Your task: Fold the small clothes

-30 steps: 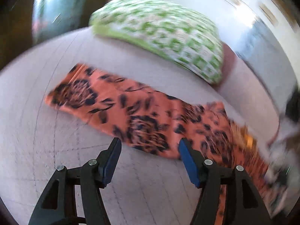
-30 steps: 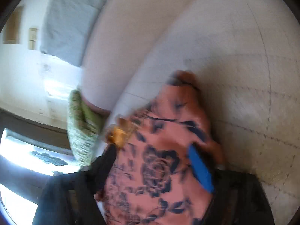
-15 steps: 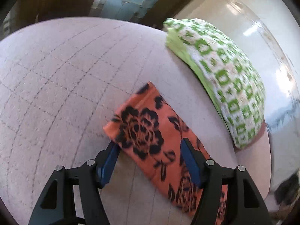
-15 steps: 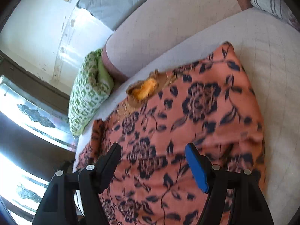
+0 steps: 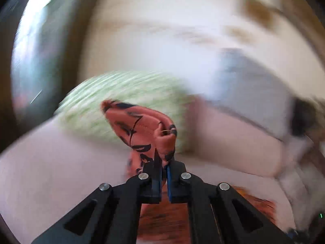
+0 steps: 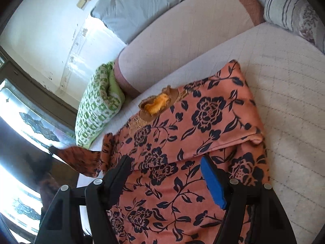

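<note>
An orange garment with dark flower print [image 6: 195,126] lies spread on the pale quilted sofa seat [image 6: 284,93], one part folded over on the right side. Its neck opening shows a yellow-orange lining [image 6: 157,103]. My right gripper [image 6: 165,166] is open just above the garment's lower middle and holds nothing. My left gripper [image 5: 164,163] is shut on the garment's sleeve end [image 5: 146,128] and holds it lifted off the seat; the view is motion-blurred. The lifted sleeve [image 6: 81,158] also shows at the left of the right wrist view.
A green and white patterned cushion [image 6: 97,103] leans at the sofa's far end, also in the left wrist view [image 5: 126,99]. A grey cushion [image 6: 138,6] lies on the backrest. A striped pillow [image 6: 284,6] sits at the far right. A window [image 6: 18,126] is on the left.
My left gripper has shut on the sleeve end and lifted it off the seat. My right gripper has stayed open over the garment and barely moved.
</note>
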Motion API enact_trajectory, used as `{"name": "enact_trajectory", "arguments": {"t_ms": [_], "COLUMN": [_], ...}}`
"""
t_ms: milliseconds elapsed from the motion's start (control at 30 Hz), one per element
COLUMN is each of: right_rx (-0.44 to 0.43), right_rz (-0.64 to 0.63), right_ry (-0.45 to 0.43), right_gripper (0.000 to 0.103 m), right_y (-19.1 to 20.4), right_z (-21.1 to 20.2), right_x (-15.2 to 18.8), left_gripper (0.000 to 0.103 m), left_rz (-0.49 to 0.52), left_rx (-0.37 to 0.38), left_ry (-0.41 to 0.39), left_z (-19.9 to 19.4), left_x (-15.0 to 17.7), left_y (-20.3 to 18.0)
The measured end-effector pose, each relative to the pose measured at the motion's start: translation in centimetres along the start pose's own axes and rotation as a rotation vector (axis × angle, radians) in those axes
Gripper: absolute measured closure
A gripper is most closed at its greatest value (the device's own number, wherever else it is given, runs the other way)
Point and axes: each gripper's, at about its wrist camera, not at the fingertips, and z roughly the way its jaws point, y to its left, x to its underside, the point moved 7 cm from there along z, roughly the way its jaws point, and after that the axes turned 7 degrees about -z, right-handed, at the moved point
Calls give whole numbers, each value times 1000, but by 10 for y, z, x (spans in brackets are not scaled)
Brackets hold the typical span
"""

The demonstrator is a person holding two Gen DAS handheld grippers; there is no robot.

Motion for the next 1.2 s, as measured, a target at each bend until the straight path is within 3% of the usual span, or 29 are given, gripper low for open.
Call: {"name": "enact_trajectory", "arguments": {"t_ms": [100, 133, 167, 200, 233, 300, 400, 567, 633, 767, 833, 867, 900, 967, 1000, 1067, 1133, 1167, 1200], "right_rx": [-12, -13, -11, -10, -5, 5, 3, 1, 14, 145, 230, 259, 277, 359, 365, 412, 447, 441, 425], "right_rz": [32, 46, 65, 77, 84, 101, 105, 69, 51, 9, -40, -53, -70, -180, -205, -314, -348, -310, -269], "right_ry": [-27, -32, -36, -42, -48, -52, -52, -4, 12, 129, 184, 206, 248, 288, 287, 229, 205, 273, 351], "right_gripper": [29, 28, 24, 22, 22, 20, 20, 19, 19, 19, 21, 38, 68, 80, 90, 90, 89, 83, 77], "right_y": [-6, -9, -13, -17, -21, -27, -32, -21, -17, -27, -35, -39, -42, -36, -30, -9, -8, -21, -33], "right_z": [-12, -16, -20, -23, -27, -31, -32, -2, 16, 69, 91, 100, 108, 111, 107, 89, 84, 95, 105], "right_x": [-1, -1, 0, 1, 1, 2, 1, -14, -22, -30, -30, -28, -23, -20, -21, -28, -28, -19, -9], "left_gripper": [96, 88, 49, 20, 18, 18, 18, 18, 19, 19, 30, 57, 66, 88, 89, 90, 88, 79, 76], "left_rz": [141, 162, 186, 207, 236, 291, 288, 230, 166, 74, 26, 15, 13, 23, 34, 69, 56, 34, 10], "left_rx": [236, 299, 349, 393, 431, 406, 286, -61, -148, -161, -131, -141, -138, -106, -110, -99, -105, -140, -127], "left_ry": [56, 120, 207, 288, 365, 439, 471, 411, 471, 553, 597, 629, 640, 635, 612, 539, 568, 641, 625], "left_z": [9, 18, 26, 36, 42, 49, 58, 91, 109, 133, 144, 151, 152, 151, 148, 140, 142, 151, 148], "left_x": [24, 45, 71, 94, 124, 161, 180, 161, 165, 185, 196, 204, 207, 204, 198, 186, 196, 214, 211], "left_y": [-127, -162, -186, -202, -213, -207, -155, -25, 17, 51, 56, 53, 53, 47, 43, 32, 35, 46, 49]}}
